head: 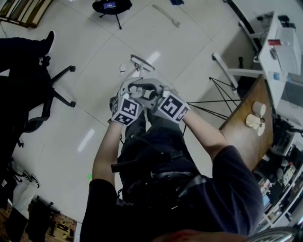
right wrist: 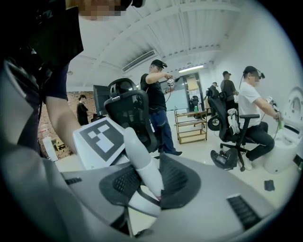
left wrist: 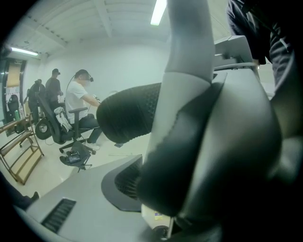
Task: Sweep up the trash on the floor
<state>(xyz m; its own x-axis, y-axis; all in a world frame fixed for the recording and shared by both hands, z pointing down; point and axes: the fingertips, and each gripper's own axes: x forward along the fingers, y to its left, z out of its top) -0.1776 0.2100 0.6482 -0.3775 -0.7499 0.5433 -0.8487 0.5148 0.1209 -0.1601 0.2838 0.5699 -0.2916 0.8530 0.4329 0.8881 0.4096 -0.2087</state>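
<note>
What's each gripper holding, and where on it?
Right gripper clamps the white handle on its grip section, just below the rounded top. Left gripper crowds the same handle; its hold can't be told.

Glossy white tiled floor (head: 109,42) catching the strip lights (left wrist: 158,12). Black office chair (head: 47,94) on one side, wooden table (head: 241,127) on the other. White walls (left wrist: 123,66), beamed ceiling (right wrist: 165,28), a wooden rack (right wrist: 191,125), people (right wrist: 156,104) seated and standing about.

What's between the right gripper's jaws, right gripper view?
A white handle, clamped between the pads of the right gripper. Its lower end is covered by the jaws; what it belongs to can't be seen there.
</note>
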